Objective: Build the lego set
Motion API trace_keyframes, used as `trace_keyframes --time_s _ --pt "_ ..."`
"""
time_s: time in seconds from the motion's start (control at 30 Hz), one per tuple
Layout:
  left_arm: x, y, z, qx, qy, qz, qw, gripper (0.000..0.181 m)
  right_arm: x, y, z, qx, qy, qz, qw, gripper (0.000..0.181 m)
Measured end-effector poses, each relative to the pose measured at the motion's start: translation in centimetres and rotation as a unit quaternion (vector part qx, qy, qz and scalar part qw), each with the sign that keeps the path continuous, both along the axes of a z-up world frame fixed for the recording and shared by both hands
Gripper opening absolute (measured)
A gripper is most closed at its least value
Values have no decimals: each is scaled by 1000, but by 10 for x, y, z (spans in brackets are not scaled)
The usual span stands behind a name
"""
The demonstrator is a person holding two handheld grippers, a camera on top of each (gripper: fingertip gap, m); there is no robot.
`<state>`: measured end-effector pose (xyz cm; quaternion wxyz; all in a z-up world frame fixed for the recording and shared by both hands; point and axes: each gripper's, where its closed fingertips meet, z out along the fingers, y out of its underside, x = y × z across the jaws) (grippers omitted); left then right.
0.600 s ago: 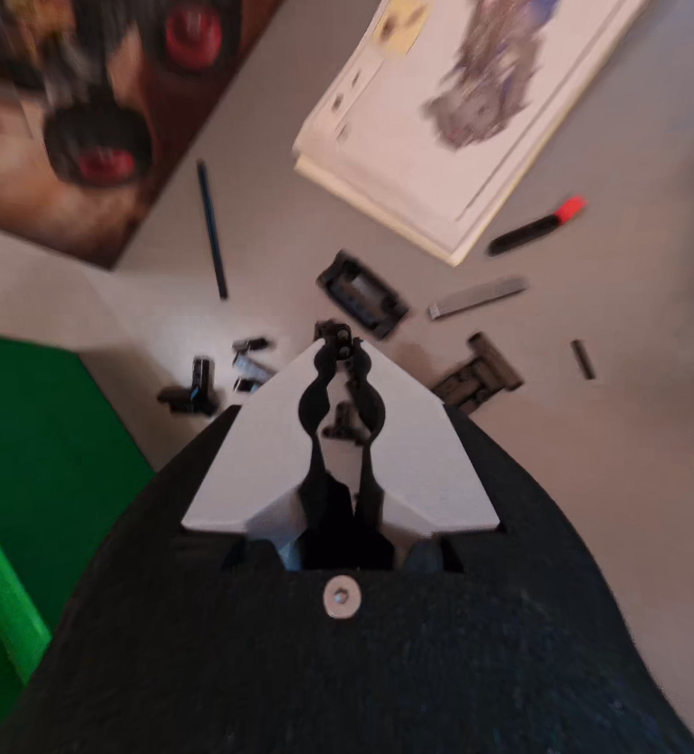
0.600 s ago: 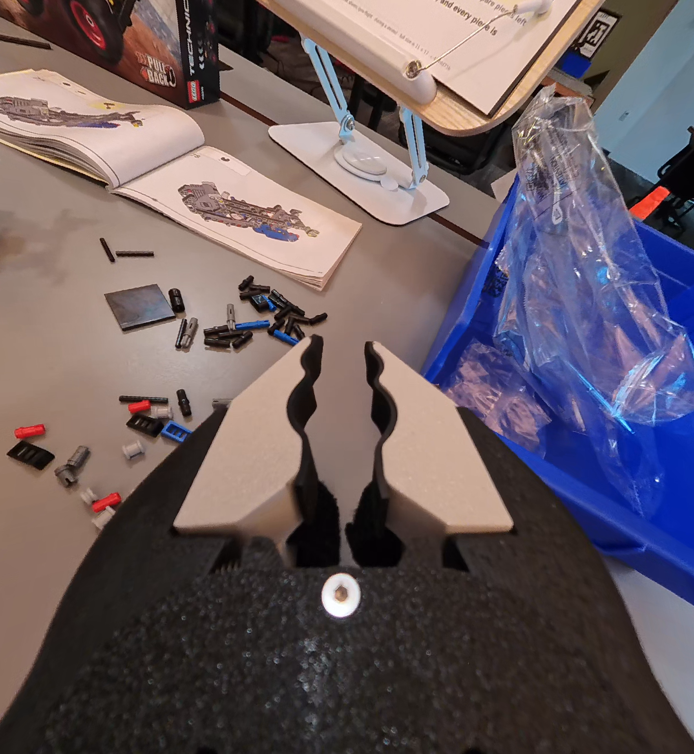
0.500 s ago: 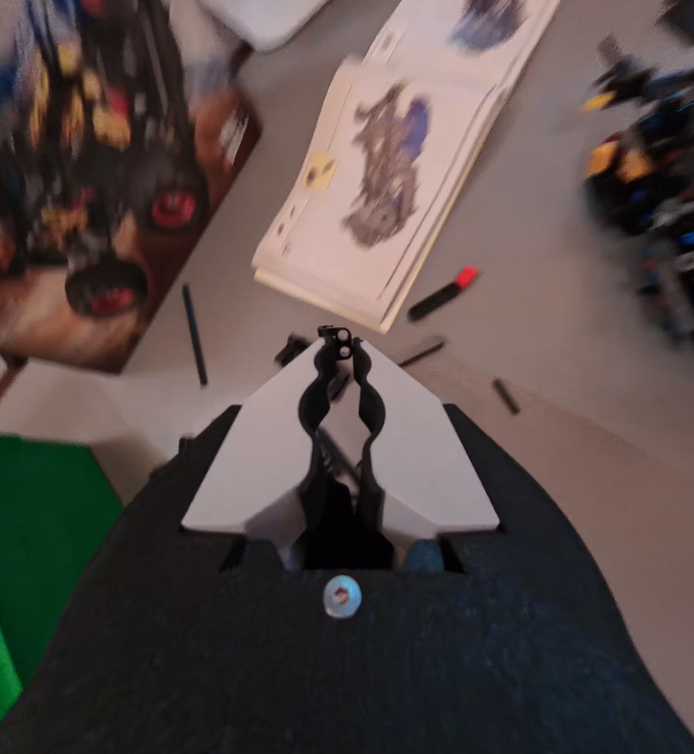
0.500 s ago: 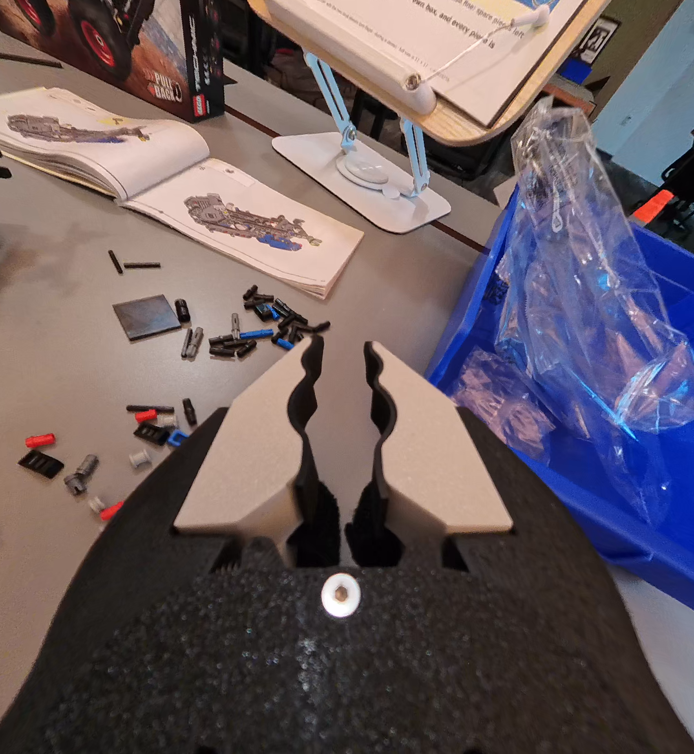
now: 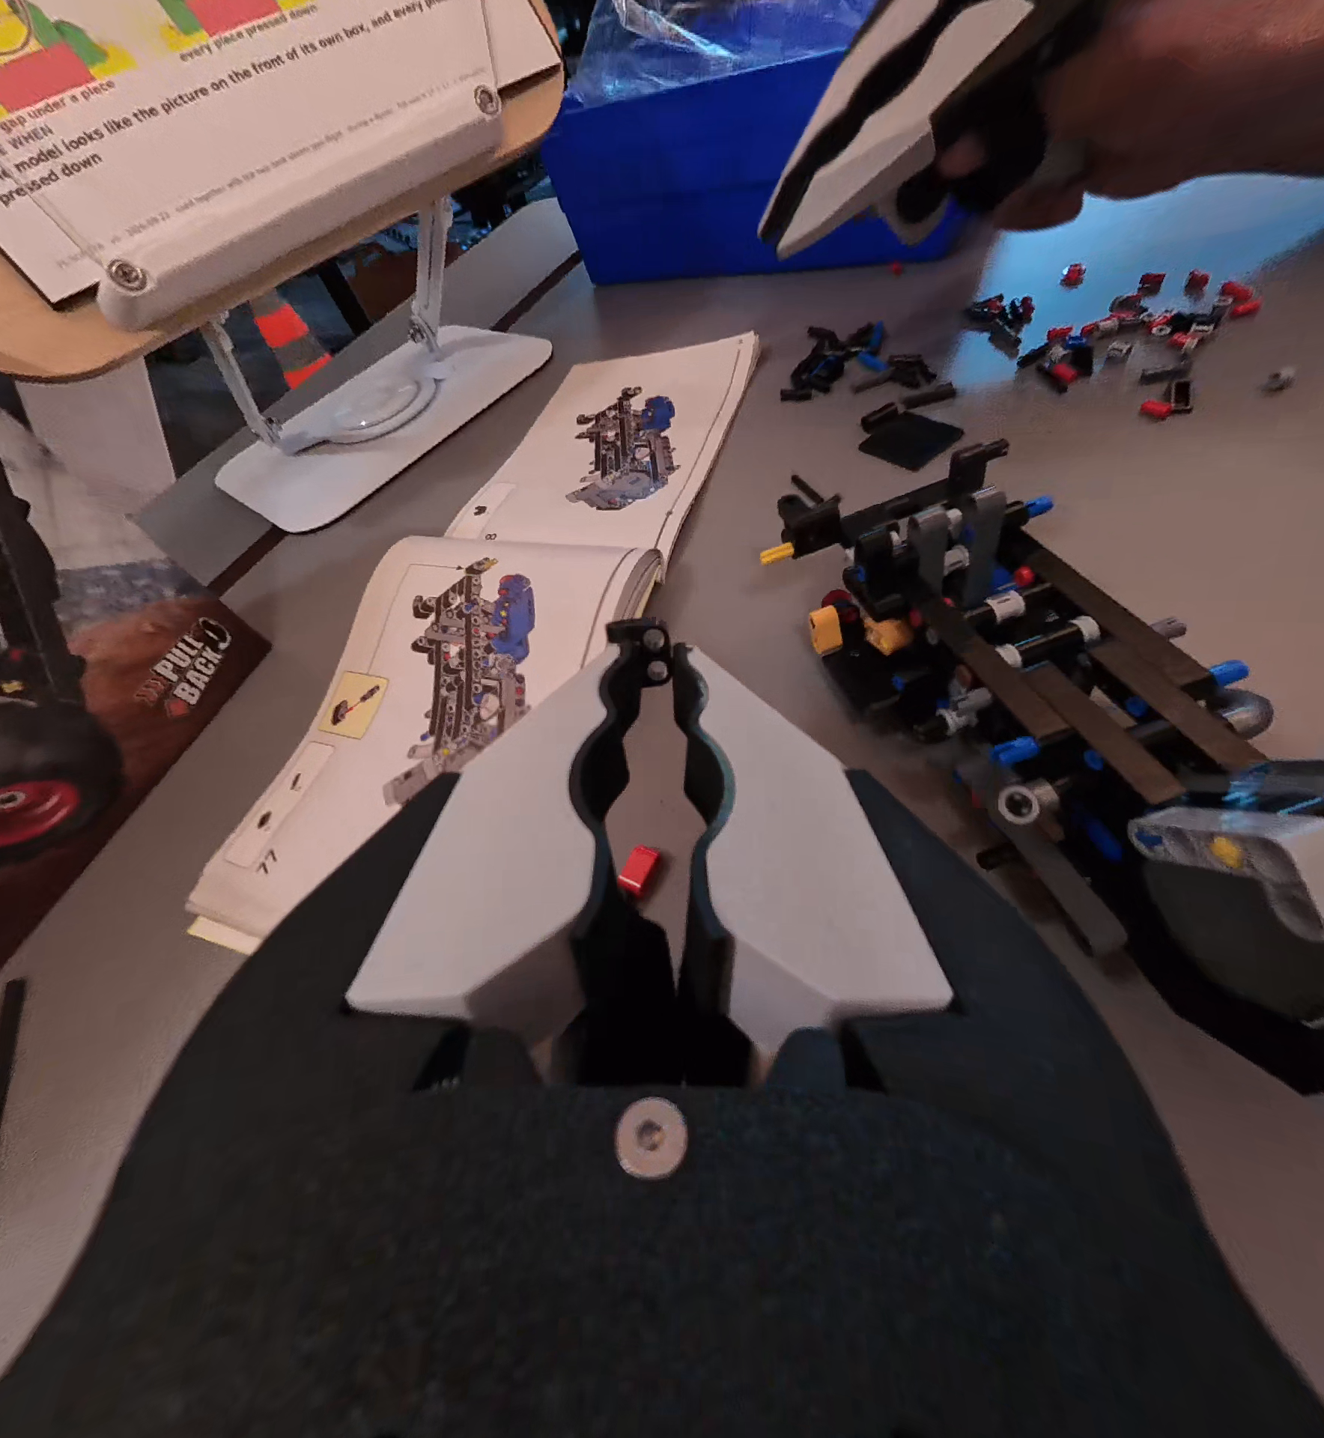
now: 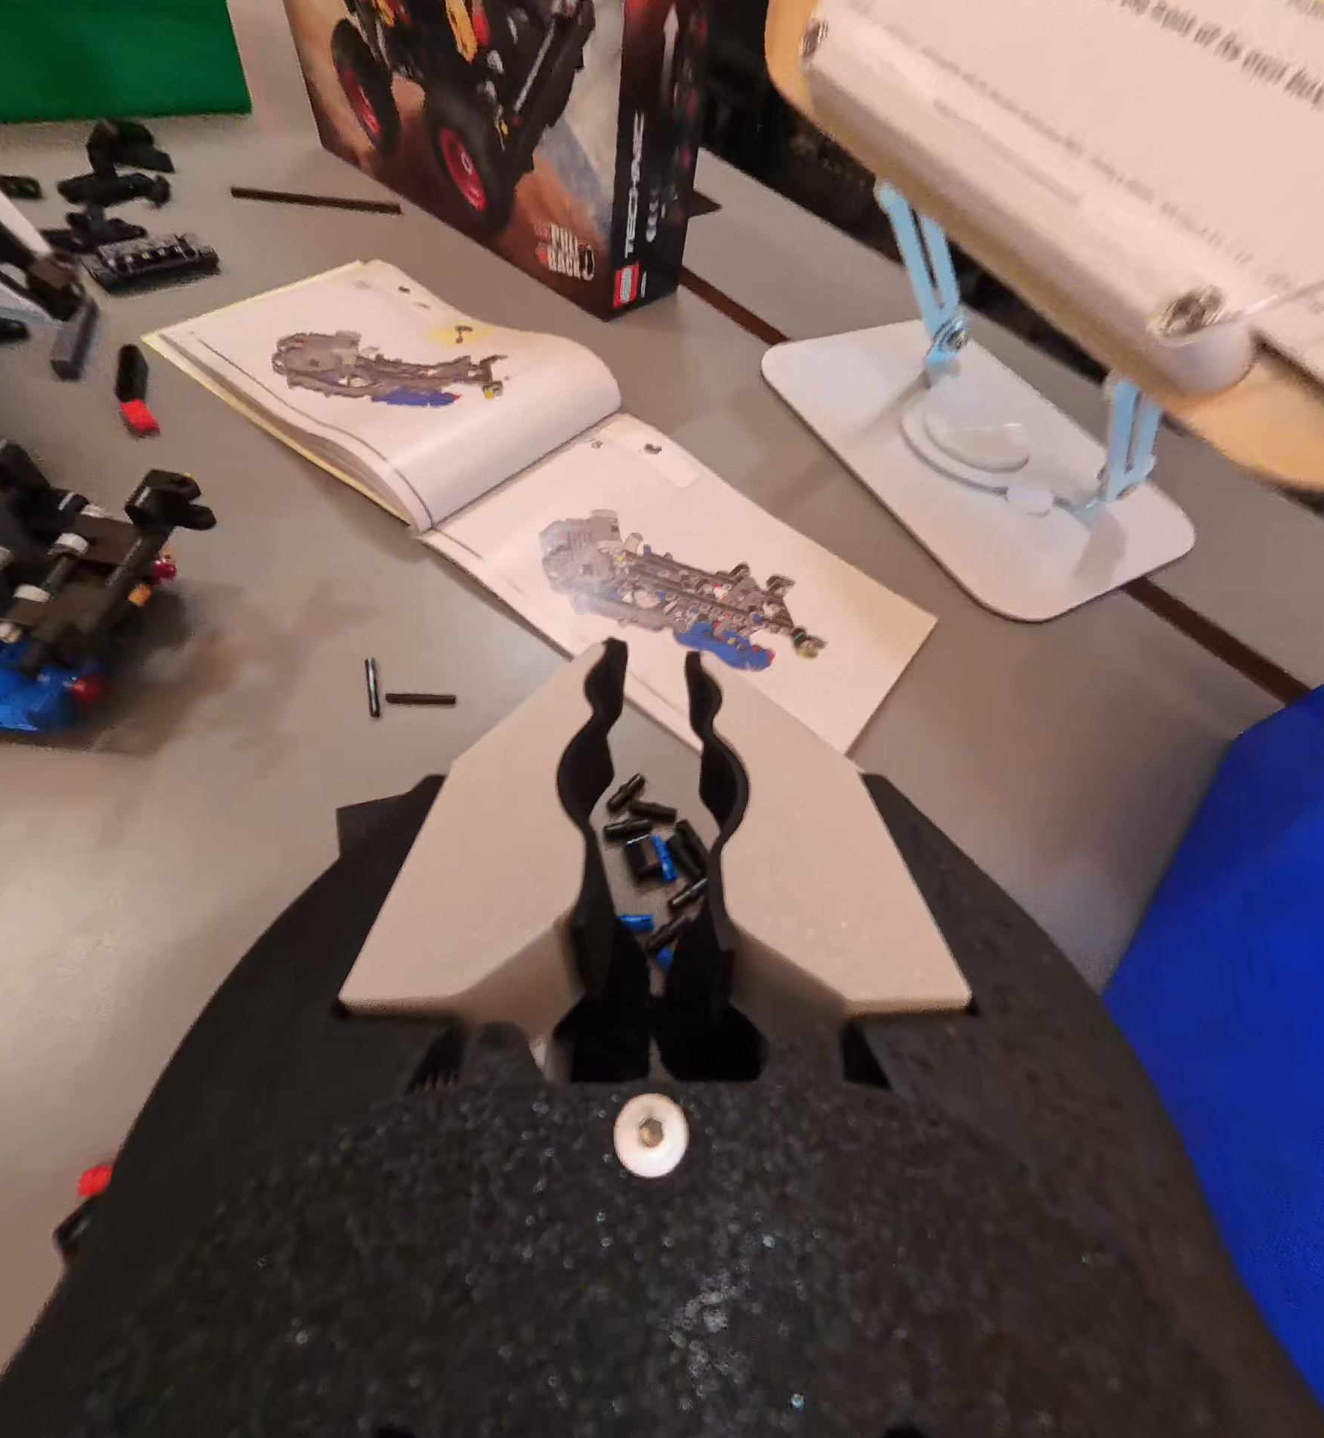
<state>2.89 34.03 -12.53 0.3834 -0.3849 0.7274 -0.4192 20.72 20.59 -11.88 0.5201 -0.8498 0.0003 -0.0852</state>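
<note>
Blue bin (image 5: 690, 167) holding clear plastic (image 5: 667, 35), left gripper (image 5: 653, 661) jaws pinching black piece (image 5: 647, 650), right gripper (image 6: 651, 661) jaws apart, empty

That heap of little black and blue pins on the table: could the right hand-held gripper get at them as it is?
Probably yes. The right hand-held gripper is open and holds nothing, and the pins lie on the table directly beneath its parted fingers, with nothing covering them. The booklet lies beyond, out of the way.

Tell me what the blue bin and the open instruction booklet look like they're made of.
Blue bin: apparently rigid plastic, smooth with a soft sheen on its flat wall. Instruction booklet: paper, matte white, its pages curving up at the spine.
</note>
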Motion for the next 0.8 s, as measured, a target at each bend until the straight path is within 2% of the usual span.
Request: trace_keyframes --time_s 0.27,0.37,0.5,0.63,0.8 --pt "-4 -6 2 -1 -12 -4 1000 6 -29 12 -20 -25 12 39 999 16" --pt "-5 -9 3 40 -33 -7 999 6 -38 16 -20 -25 13 52 998 16" --pt "-9 -20 18 79 -82 -16 993 6 -69 20 -1 18 53 107 993 16" --pt "-15 -30 35 157 -129 -10 979 6 -129 22 38 78 122 203 968 19" --pt "-25 -57 64 234 -171 -5 957 6 -187 28 57 70 180 281 940 29"
